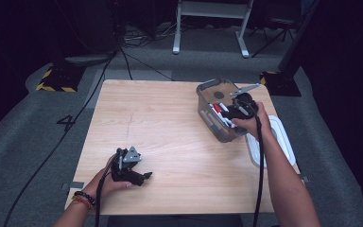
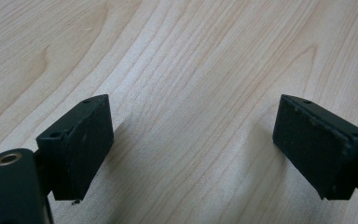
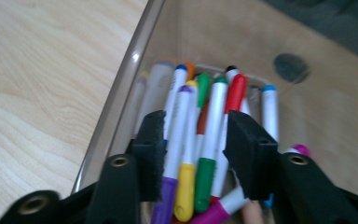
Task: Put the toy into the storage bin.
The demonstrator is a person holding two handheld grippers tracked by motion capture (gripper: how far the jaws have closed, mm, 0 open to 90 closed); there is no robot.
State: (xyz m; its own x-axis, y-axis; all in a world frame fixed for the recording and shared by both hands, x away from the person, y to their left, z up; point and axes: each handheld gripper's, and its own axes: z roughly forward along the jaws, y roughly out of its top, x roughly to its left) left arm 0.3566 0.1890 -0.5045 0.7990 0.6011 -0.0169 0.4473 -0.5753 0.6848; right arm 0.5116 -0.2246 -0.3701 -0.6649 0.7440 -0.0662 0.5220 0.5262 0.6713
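High view: at the left, the left tool point(image 1: 144, 177) is rested low on the wooden counter point(image 1: 170, 142) near its front edge, held in the person's left hand point(image 1: 106, 182); in the left gripper view its jaws are seen standing apart with only bare wood grain between them, nothing being gripped. Further right, the clear plastic bin point(image 1: 207, 90) is set on the far right part of the counter, and the right tool point(image 1: 224, 112) is lowered into it from the right hand point(image 1: 255, 124). Just beside the bin, at the counter's right edge, a white lid point(image 1: 283, 137) is laid flat. In the right gripper view the jaws are parted over a heap of markers point(image 3: 200, 140) lying in the bin's bottom, with the purple-and-yellow and green-capped ones between the pads; the pads are not seen pressing on any of them. Several markers are straddled at once, so a closing of the jaws could be expected to catch two or three together, or to pinch one off-centre and let it swivel and drop. The bin's near wall point(image 3: 121, 102) is close to the left pad, and the bin could be nudged or tipped if that wall were struck.
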